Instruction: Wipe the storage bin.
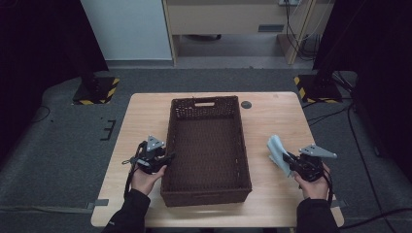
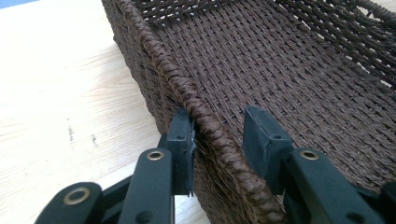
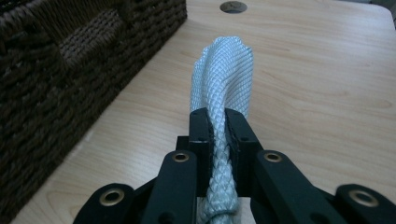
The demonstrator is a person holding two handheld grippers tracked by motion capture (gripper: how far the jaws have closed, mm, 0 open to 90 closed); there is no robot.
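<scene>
Table (image 1: pixel 145 116): a pale wooden top is carrying everything; a small dark round cap (image 1: pixel 246 104) is sitting near its far edge, just beyond the basket's far right corner.

Basket (image 1: pixel 206 196): a dark brown woven basket is lying in the middle of the table, its long axis running from the person's side toward the far edge; a handle slot is showing in the far wall.

Open room: bare strips of table are lying on both long sides of the basket, the right strip being the broader one; the basket's near wall is sitting close to the table's near edge.

Left gripper (image 2: pixel 218 135): it is straddling the basket's left rim near the near corner, 1 of the fingers (image 2: pixel 183 135) outside the wall and touching the braided edge, the other inside and standing a little apart from it. With no earlier frame given, the fingers are reading as narrow but not pressing from both sides.

Right gripper (image 3: pixel 219 130): its 2 fingers are pinching tight on a pale blue-white woven cloth (image 3: pixel 226 74).

Cloth position: it is sitting over the bare table to the right of the basket, well apart from the basket's right wall, at about the middle of the basket's length.

Cloth direction: bunched into a long roll, it is pointing along the fingers, toward the far edge and slightly toward the basket, its free end sticking out past the fingertips.
</scene>
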